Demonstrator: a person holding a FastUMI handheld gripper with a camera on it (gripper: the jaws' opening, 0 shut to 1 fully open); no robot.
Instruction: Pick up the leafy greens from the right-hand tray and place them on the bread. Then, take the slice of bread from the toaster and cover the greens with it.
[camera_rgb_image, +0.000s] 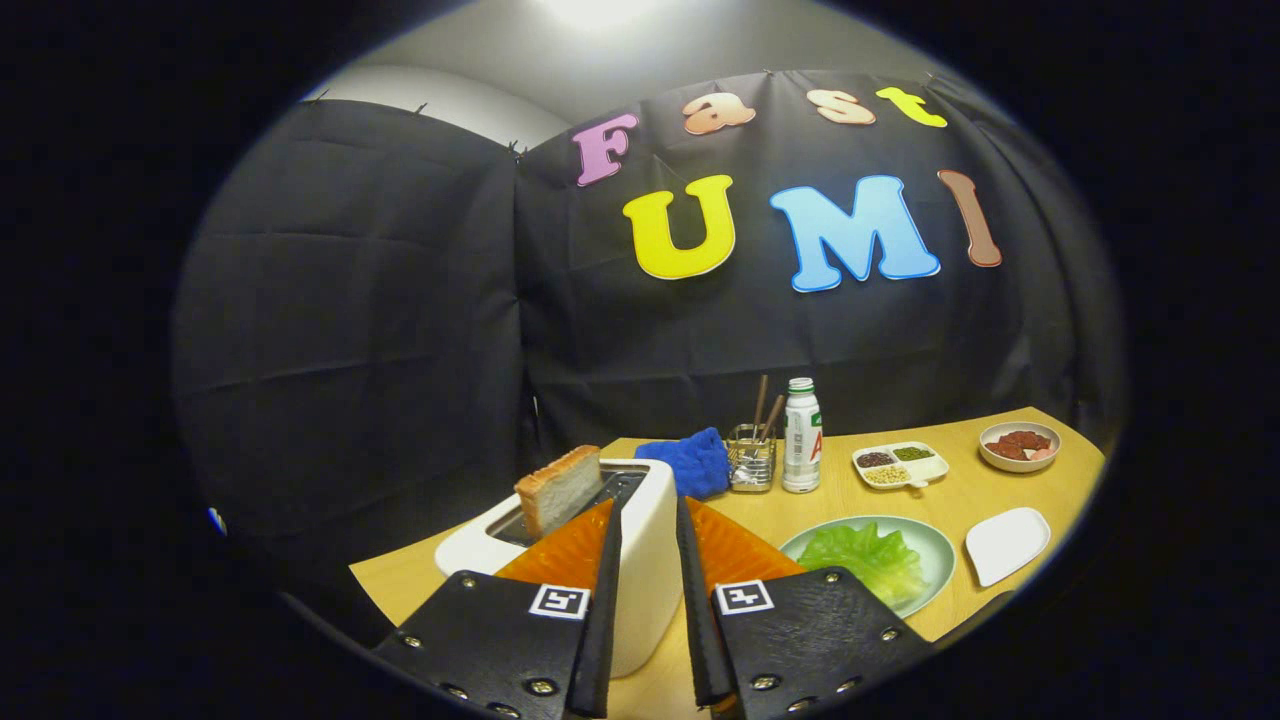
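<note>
A white toaster (650, 560) stands on the wooden table (990, 495), just ahead of my fingers. A slice of toasted bread (558, 490) sticks up out of its slot, tilted, beyond my left finger. The leafy greens (868, 558) lie on a pale green plate (935, 545) to the right of my right finger; what lies under them is hidden. My gripper (649, 505) is open with a narrow gap, nothing between the fingers, and the toaster's near corner shows through that gap.
A small white tray (1005, 545) sits right of the plate. Behind are a blue cloth (690, 460), a glass holder with sticks (752, 455), a white bottle (802, 435), a divided dish of beans (900, 465) and a bowl of red pieces (1020, 445).
</note>
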